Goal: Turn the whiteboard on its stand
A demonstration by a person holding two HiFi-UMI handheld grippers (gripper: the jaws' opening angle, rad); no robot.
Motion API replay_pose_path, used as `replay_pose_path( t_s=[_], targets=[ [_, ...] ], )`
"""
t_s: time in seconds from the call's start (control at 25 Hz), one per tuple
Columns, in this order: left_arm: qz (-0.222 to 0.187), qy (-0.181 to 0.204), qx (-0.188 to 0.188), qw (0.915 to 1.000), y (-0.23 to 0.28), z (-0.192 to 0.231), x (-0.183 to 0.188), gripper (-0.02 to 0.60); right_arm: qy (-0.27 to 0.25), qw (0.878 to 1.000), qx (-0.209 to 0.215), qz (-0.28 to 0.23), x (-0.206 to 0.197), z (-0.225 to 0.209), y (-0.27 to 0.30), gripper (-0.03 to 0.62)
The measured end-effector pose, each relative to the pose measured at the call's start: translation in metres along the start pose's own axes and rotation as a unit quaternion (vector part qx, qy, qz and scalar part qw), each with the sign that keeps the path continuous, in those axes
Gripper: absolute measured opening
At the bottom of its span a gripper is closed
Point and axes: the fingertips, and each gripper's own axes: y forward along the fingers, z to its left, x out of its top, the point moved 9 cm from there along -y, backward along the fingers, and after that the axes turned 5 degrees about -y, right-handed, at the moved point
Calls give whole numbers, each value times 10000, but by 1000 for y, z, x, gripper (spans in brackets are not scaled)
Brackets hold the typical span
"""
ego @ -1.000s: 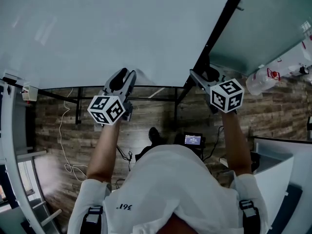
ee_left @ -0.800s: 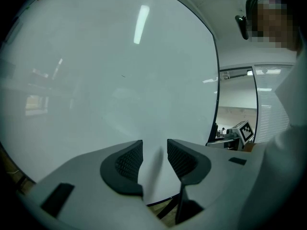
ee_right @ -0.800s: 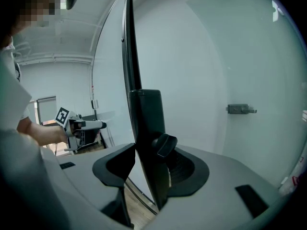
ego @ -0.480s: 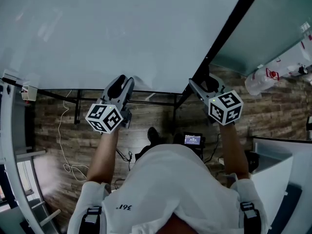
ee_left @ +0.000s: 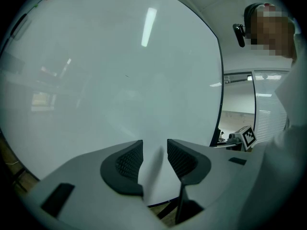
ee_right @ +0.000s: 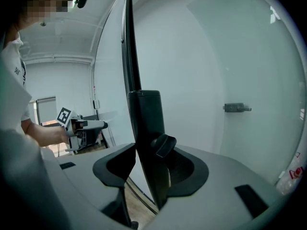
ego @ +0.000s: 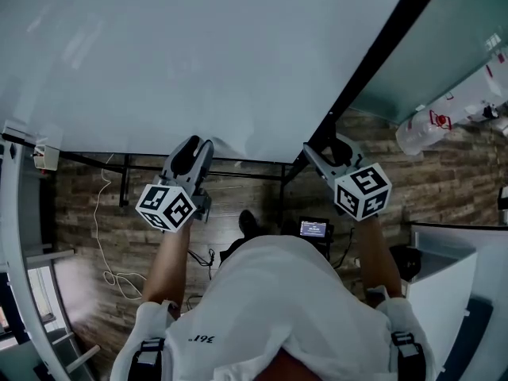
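The big whiteboard (ego: pixel 198 54) hangs tilted over me and fills the upper head view; its lower edge runs just past both grippers. My left gripper (ego: pixel 198 145) points up at the board's face (ee_left: pixel 120 71) near that edge. Its pads (ee_left: pixel 127 159) stand a little apart, with only the board's face showing behind the gap. My right gripper (ego: pixel 327 145) is at the board's black side frame (ego: pixel 373 46). In the right gripper view the thick black frame piece (ee_right: pixel 144 123) with a knob (ee_right: pixel 163 145) sits between the jaws, and the pads press on it.
Wood-plank floor (ego: pixel 87 205) lies below, with the stand's black bars (ego: pixel 127 173), a white cable (ego: pixel 107 236) and a small lit screen (ego: pixel 314 228). A pale panel (ego: pixel 444 46) stands right of the frame, with a white red-marked object (ego: pixel 444 121) below it. A white partition (ego: pixel 444 292) is at lower right.
Both grippers have drawn down and closer to me, and the board's lower edge has come down with them, so more of its face fills the view.
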Motion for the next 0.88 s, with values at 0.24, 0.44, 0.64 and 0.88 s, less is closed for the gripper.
replay_pose_path(
  t_s=[0.24, 0.44, 0.64, 0.88],
  targets=[
    [-13, -54, 3, 10000, -9, -4, -4, 150, 15, 10000, -58, -19, -5, 10, -9, 215],
    [-36, -80, -3, 10000, -14, -7, -7, 150, -5, 9999, -91, -48, -8, 14, -15, 215],
    [-18, -119, -14, 9999, -11, -7, -6, 150, -87, 9999, -127, -43, -8, 12, -13, 215],
    [-10, -130, -29, 9999, -5, -1, -2, 150, -241, 9996, -121, -16, -2, 7, -5, 213]
  ],
)
